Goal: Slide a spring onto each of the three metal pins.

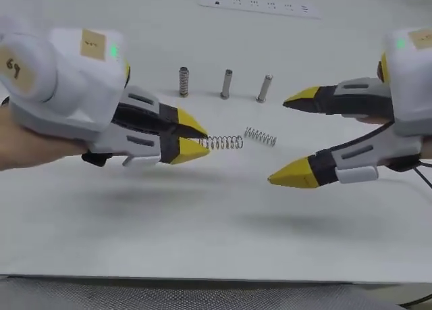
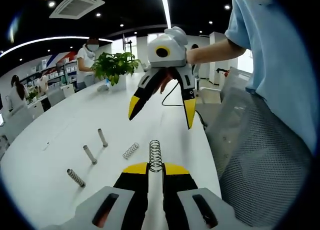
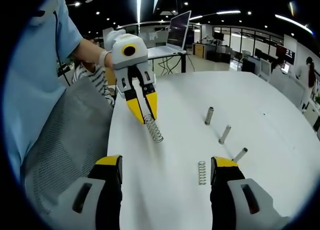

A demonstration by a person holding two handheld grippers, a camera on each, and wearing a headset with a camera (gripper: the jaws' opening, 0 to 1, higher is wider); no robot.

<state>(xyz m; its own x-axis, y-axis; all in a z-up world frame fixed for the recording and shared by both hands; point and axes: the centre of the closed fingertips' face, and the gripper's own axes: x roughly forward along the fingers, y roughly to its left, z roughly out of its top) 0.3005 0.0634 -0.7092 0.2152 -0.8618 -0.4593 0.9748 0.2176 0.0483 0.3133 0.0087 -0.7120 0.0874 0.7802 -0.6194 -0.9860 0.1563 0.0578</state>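
Three metal pins stand in a row at the back of the white table. The left pin [image 1: 183,81] carries a spring, while the middle pin [image 1: 226,84] and the right pin [image 1: 264,88] are bare. My left gripper [image 1: 194,140] is shut on one end of a spring [image 1: 223,142], which sticks out toward the right, held above the table. A second spring [image 1: 260,136] lies loose on the table just beyond it. My right gripper [image 1: 291,141] hovers wide open to the right of both springs, holding nothing.
A white power strip [image 1: 260,3] lies along the table's [image 1: 202,222] far edge. A grey mesh chair [image 3: 70,135] stands at the near side. A potted plant [image 2: 114,65] sits further down the long table, with people beyond it.
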